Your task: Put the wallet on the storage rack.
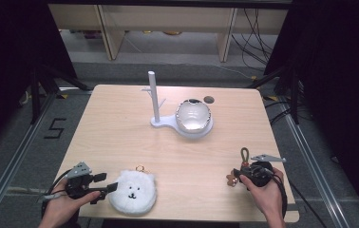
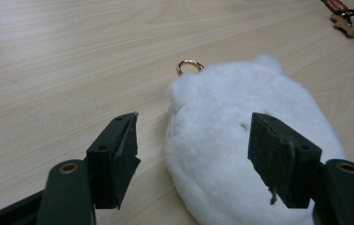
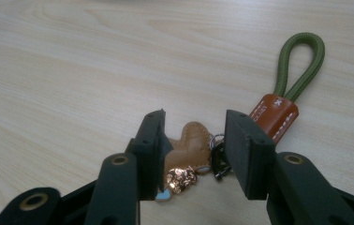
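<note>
we see the worktop [image 1: 120, 128] mostly bare through its middle, with wide open wood between the two hands. the white plush pouch [image 1: 132, 191] lies close to the near edge at the left, and the keychain [image 1: 242, 167] sits near the right near corner, well apart from it. farther back, a white stand [image 1: 155, 102] rises beside a shiny silver bowl [image 1: 193, 115], both well clear of the hands.

the pouch is round, fluffy and white, with a small face, little ears and a gold ring [image 2: 189, 66] at its top. the keychain has an olive cord loop [image 3: 301, 63], a brown leather tab and small tan and metallic charms.

the left gripper [image 1: 105, 183] holds its jaws wide, just beside the pouch and not pressing it. the right gripper [image 3: 194, 150] has jaws partly apart, straddling the charms without gripping them.

the pouch's near side is cut off in the left gripper view, and the small charms are too bunched to tell apart.
</note>
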Tool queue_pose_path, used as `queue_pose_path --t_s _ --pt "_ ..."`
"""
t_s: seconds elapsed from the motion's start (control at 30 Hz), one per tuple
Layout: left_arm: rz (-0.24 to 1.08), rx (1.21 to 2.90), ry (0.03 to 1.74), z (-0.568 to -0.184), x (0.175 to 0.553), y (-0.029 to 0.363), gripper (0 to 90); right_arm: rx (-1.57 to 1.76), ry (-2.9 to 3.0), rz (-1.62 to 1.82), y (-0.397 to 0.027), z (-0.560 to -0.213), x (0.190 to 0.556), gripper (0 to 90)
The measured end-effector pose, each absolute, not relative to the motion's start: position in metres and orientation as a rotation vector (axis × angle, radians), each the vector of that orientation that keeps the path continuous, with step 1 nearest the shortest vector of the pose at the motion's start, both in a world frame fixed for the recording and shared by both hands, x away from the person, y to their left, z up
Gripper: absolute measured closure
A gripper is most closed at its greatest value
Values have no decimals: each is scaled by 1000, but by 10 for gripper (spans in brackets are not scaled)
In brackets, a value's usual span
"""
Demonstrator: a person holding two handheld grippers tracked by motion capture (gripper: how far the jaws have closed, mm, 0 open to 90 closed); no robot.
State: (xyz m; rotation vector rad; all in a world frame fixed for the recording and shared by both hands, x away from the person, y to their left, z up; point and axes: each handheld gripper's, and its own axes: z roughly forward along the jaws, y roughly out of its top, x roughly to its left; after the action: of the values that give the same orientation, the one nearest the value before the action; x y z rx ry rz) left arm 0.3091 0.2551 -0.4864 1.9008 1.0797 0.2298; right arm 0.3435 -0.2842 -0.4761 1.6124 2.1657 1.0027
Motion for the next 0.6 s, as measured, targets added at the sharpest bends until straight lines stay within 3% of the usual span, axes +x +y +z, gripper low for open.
queue_pose_path --t_s 0.23,0.43,0.6 --pt "194 1956 1069 -478 320 246 333 1676 2193 971 -280 -468 346 578" --pt "213 2092 1034 -464 329 236 343 1692 2241 938 -276 -470 344 615" --pt "145 2219 1030 -454 338 232 347 1675 2299 987 -266 -467 341 629"
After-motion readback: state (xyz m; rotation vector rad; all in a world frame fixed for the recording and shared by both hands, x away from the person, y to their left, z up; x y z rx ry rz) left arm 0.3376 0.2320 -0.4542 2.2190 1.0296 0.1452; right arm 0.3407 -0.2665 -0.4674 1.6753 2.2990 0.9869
